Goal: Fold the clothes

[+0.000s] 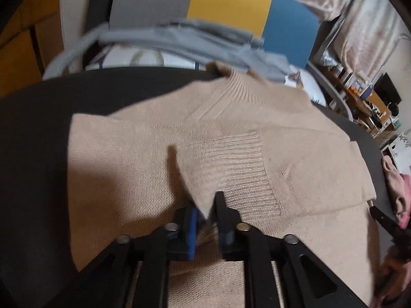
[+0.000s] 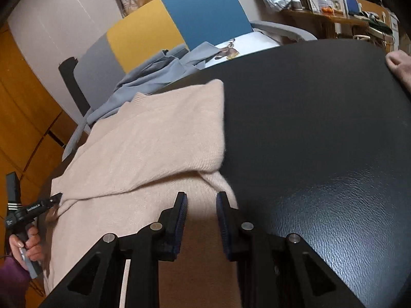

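Beige knit sweater (image 1: 143, 148) lay spread flat on the black worktop (image 1: 38, 118), filling the centre and lower part of the left wrist view. One sleeve was folded over the body, its ribbed cuff (image 1: 246, 169) at frame centre. In the right wrist view the sweater (image 2: 154, 141) occupied the left half, with bare textured worktop (image 2: 321, 128) to the right.

No containers in view.

Beyond the far edge of the worktop: a grey garment (image 1: 179, 38) draped at upper centre, and a chair back with grey, yellow and blue panels (image 1: 228, 2) behind it. Cluttered shelves (image 1: 364, 102) at the right edge, items too small to identify. Orange-brown wooden panelling (image 2: 23, 118) at left of the right wrist view.

Left hand-held gripper (image 1: 205, 213), bottom centre: jaws slightly parted, a corner of the sleeve fabric between them; whether the pads still pressed on it could not be told. A hand (image 2: 28, 243) gripped its handle at lower left of the right wrist view.

Right hand-held gripper (image 2: 200, 205): jaws partly open, over the sweater's right edge, nothing clamped.
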`<action>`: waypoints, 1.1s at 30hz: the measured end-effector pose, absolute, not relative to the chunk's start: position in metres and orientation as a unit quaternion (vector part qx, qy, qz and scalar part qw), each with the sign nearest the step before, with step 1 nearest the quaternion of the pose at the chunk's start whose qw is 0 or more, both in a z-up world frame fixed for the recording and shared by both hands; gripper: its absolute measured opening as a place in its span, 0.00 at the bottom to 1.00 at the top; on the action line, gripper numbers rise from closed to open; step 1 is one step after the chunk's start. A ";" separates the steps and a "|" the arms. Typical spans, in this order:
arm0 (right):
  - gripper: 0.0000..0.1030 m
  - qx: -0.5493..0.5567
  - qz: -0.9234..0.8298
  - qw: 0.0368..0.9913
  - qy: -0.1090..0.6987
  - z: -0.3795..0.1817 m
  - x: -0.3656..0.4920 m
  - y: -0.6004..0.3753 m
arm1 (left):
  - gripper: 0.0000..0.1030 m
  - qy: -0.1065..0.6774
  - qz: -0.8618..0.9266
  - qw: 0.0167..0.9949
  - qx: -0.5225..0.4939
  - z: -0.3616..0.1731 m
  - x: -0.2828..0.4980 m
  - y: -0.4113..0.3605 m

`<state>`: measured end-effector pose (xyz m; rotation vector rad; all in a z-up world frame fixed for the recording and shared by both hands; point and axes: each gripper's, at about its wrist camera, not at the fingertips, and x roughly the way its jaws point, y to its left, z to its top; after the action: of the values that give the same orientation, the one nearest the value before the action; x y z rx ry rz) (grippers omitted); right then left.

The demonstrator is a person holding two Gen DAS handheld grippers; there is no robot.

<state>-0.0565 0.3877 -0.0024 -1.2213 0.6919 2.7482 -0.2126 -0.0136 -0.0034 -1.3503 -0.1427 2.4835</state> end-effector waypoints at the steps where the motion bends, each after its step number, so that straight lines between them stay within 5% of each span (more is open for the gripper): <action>1: 0.23 -0.388 0.897 0.016 0.211 0.001 -0.057 0.383 | 0.36 -0.056 0.870 0.161 -0.463 -0.005 -0.208 -0.014; 3: 0.23 -0.389 0.901 -0.014 0.189 0.004 -0.064 0.373 | 0.70 -0.064 0.874 0.178 -0.447 -0.009 -0.200 -0.012; 8: 0.19 -0.416 0.899 -0.009 0.140 -0.002 -0.110 0.362 | 0.89 0.009 0.886 0.182 -0.426 -0.013 -0.186 0.012; 15: 0.13 -0.403 0.903 0.110 0.101 0.003 -0.130 0.392 | 0.91 0.018 0.887 0.177 -0.427 -0.016 -0.189 0.017; 23: 0.24 -0.419 0.892 0.061 0.159 0.003 -0.091 0.408 | 0.93 0.019 0.886 0.181 -0.426 -0.017 -0.189 0.013; 33: 0.24 -0.384 0.905 0.032 0.178 0.017 -0.055 0.399 | 0.92 -0.013 0.895 0.183 -0.406 0.013 -0.178 -0.004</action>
<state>-0.0551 0.3991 0.0169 -1.1821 0.5495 2.7881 -0.1785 -0.0043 0.0130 -1.1442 -0.0362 2.5257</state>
